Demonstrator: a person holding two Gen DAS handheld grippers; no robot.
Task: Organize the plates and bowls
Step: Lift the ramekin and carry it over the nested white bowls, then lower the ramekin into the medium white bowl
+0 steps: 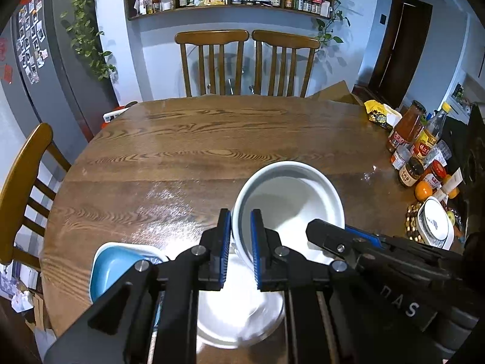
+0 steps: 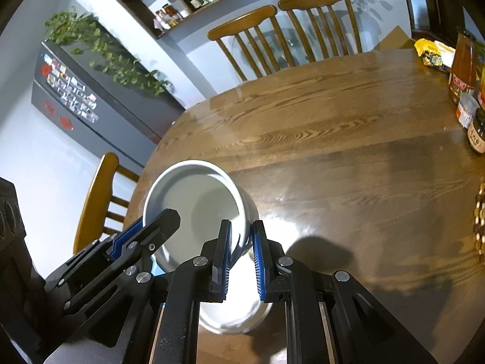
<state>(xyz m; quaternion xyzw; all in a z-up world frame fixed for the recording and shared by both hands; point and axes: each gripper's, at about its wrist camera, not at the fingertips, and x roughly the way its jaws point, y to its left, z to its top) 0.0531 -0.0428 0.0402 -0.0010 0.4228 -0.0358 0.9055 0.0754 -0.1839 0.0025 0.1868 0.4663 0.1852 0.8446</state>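
You've got both grippers pinched on the white bowl's (image 1: 288, 200) rim, your left gripper (image 1: 241, 242) on its left edge and your right gripper (image 2: 242, 248) on the opposite edge, which looks like a two-sided hold to keep it from swinging as it hangs tilted just above the white plate (image 1: 230, 318). Beside the plate sits the blue dish (image 1: 115, 270), probably waiting its turn for the stack. Beyond them the wooden table (image 1: 197, 139) runs bare to the jars and bottles (image 1: 412, 148) at its right edge.

One white bowl (image 1: 291, 200), one white plate (image 1: 236, 312), one blue dish (image 1: 115, 270), three chairs (image 1: 212, 60).
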